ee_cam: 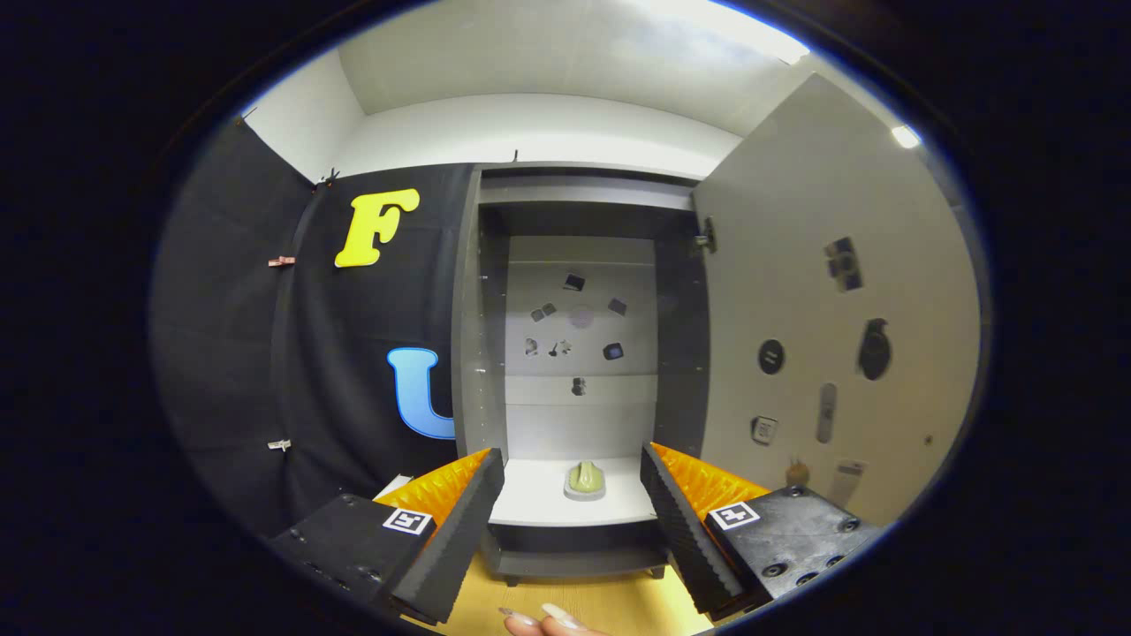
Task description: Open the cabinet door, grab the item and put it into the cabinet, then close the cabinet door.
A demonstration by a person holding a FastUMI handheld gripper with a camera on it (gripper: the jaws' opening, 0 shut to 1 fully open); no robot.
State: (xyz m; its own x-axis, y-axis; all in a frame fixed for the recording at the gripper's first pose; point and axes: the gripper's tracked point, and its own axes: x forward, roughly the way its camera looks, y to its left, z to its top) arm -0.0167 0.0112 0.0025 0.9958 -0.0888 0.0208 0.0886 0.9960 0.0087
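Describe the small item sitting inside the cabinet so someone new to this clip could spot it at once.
Find the tall grey cabinet with its door swung open. On its white shelf, beyond the gap between the open gripper fingers, sits a small pale-green rounded lump on a clear disc. It is the lone item there; the dark shapes above are flat stickers.

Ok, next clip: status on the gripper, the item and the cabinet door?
Gripper open, holding nothing. Small green item on cabinet shelf, beyond the fingers. Cabinet door swung wide open, not yet closed. Nothing between fingers and shelf.
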